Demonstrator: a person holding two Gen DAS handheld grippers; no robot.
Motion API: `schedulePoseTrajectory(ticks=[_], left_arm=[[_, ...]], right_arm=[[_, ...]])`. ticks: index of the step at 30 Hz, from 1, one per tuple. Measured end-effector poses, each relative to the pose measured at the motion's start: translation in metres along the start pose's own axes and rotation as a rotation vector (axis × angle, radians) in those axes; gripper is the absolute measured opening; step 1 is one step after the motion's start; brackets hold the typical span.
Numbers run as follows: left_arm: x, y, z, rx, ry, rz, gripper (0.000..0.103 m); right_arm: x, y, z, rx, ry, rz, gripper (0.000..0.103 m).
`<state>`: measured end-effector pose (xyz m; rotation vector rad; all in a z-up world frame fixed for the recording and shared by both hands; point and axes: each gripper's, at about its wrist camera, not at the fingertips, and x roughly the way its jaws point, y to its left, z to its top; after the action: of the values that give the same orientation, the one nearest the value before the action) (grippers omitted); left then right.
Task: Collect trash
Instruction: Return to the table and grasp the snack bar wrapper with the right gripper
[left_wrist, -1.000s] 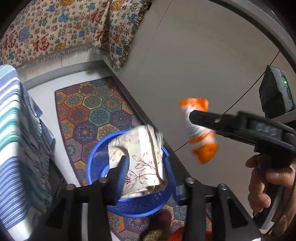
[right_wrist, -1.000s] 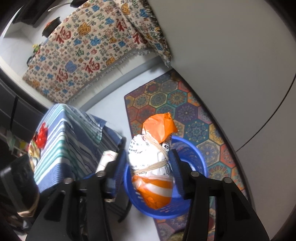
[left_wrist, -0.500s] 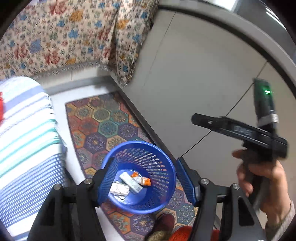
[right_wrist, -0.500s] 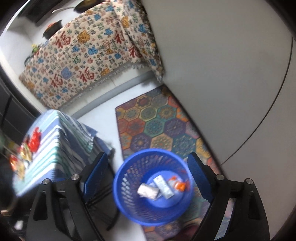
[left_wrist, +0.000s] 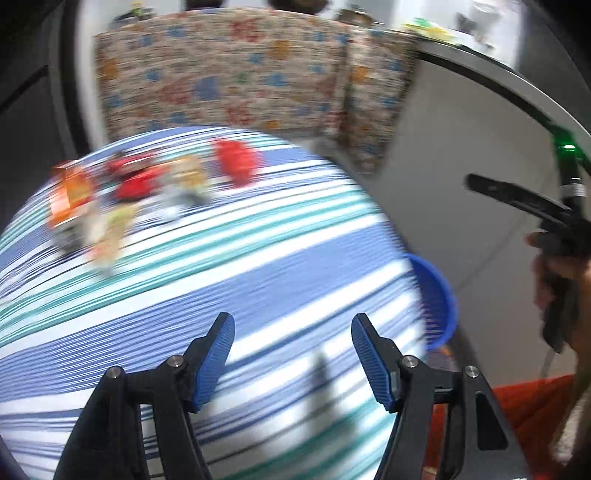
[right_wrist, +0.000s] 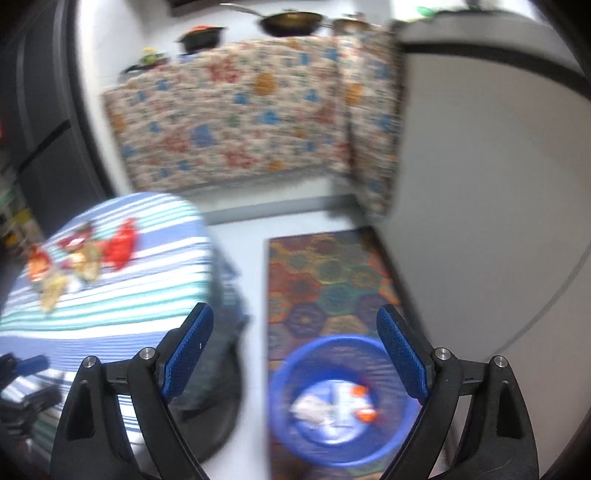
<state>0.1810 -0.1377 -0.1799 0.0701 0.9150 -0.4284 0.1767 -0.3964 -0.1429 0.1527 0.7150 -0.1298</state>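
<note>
My left gripper (left_wrist: 292, 321) hangs open and empty over the striped tablecloth (left_wrist: 258, 277). Further back on that cloth lies a blurred pile of trash: a red wrapper (left_wrist: 234, 162), an orange packet (left_wrist: 70, 192) and several pale scraps. The blue basket (left_wrist: 439, 295) peeks out past the table's right edge. My right gripper (right_wrist: 294, 310) is open and empty above the floor, up and left of the blue basket (right_wrist: 332, 339). A white crumpled wad (right_wrist: 310, 410) and an orange scrap (right_wrist: 364, 413) lie in the basket. The same trash pile (right_wrist: 120, 243) shows at the left.
A hexagon-patterned rug (right_wrist: 325, 277) lies under the basket, beside a pale wall on the right. Behind stands furniture draped in a flowered cloth (right_wrist: 240, 122), with pans (right_wrist: 291, 20) on top. A hand (left_wrist: 557, 280) holds the right gripper at the right.
Both grippers let go of their trash, which now lies in the basket, and opened wider. Both rose and swung left, the left one from over the basket to over the table.
</note>
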Motion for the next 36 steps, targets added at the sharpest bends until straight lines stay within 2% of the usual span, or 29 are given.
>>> schedulePoseTrajectory(ticks=[4, 7, 11, 13, 16, 18, 20, 23, 26, 28, 34, 36], left_arm=[[-0.017, 0.078, -0.015, -0.086, 0.007, 0.121, 0.067], [-0.020, 0.125, -0.020, -0.137, 0.019, 0.200, 0.067], [-0.015, 0.168, -0.024, -0.199, 0.016, 0.238, 0.067], [-0.010, 0.181, -0.025, -0.219, 0.018, 0.262, 0.067], [-0.007, 0.186, -0.023, -0.195, 0.005, 0.306, 0.070], [-0.005, 0.190, -0.022, -0.187, 0.005, 0.312, 0.079], [-0.003, 0.196, -0.021, -0.194, 0.006, 0.322, 0.094], [-0.002, 0.202, -0.021, -0.197, 0.018, 0.321, 0.101], [-0.005, 0.208, -0.022, -0.193, 0.023, 0.316, 0.103], [-0.007, 0.214, -0.023, -0.193, 0.023, 0.316, 0.103], [-0.008, 0.231, -0.022, -0.225, 0.020, 0.336, 0.103], [-0.008, 0.232, -0.022, -0.229, 0.019, 0.340, 0.103]], right_arm=[[0.007, 0.089, -0.010, -0.062, 0.027, 0.151, 0.091], [0.021, 0.162, -0.031, -0.191, 0.102, 0.250, 0.090], [0.040, 0.219, -0.051, -0.293, 0.151, 0.285, 0.089], [0.050, 0.232, -0.055, -0.306, 0.172, 0.292, 0.088], [0.066, 0.247, -0.059, -0.328, 0.202, 0.291, 0.087], [0.073, 0.255, -0.062, -0.339, 0.215, 0.286, 0.086], [0.080, 0.260, -0.065, -0.353, 0.228, 0.282, 0.086], [0.083, 0.269, -0.069, -0.391, 0.214, 0.252, 0.089], [0.088, 0.270, -0.064, -0.374, 0.218, 0.249, 0.091], [0.091, 0.273, -0.061, -0.350, 0.223, 0.255, 0.086], [0.100, 0.310, -0.028, -0.259, 0.268, 0.395, 0.078], [0.109, 0.329, -0.021, -0.251, 0.278, 0.398, 0.077]])
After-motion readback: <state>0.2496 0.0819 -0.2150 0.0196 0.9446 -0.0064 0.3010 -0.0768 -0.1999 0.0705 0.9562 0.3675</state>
